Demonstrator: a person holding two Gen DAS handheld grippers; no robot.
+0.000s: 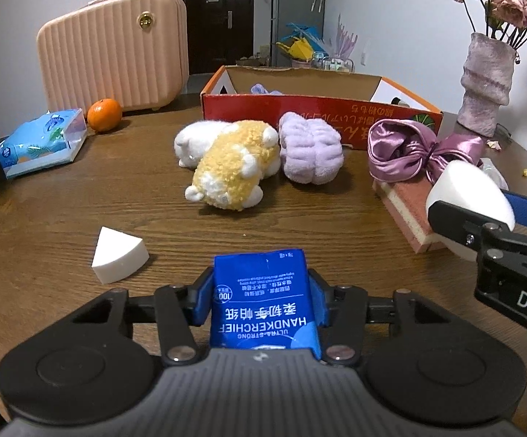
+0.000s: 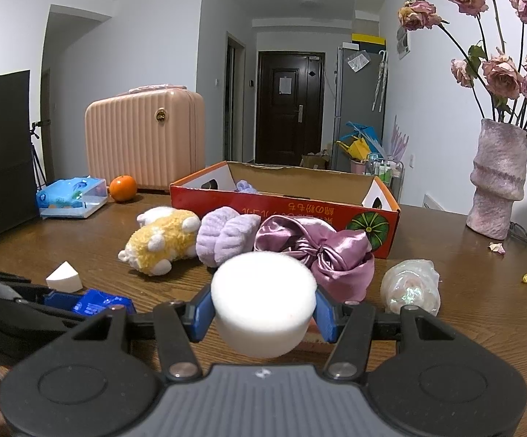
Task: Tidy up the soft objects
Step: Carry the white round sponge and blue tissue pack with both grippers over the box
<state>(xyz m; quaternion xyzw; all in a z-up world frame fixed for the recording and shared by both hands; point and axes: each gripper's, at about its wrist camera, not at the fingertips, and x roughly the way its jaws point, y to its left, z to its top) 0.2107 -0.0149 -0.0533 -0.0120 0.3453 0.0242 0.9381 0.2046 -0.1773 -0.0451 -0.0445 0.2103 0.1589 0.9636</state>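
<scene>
"ULTRA-STRONG HANDKERCHIEF" + "100" on blue tissue pack (image 1: 263,298); "DA" on right tongs (image 1: 442,215).

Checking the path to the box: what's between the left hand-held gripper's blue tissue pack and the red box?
The yellow plush toy lies in between, with the lilac fluffy cloth beside it against the red box; otherwise bare table. Left wrist view.

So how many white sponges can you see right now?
2. The round white sponge is clamped in the right gripper; the wedge-shaped white sponge lies on the table, left of the left gripper. Others may be hidden inside the box.
</scene>
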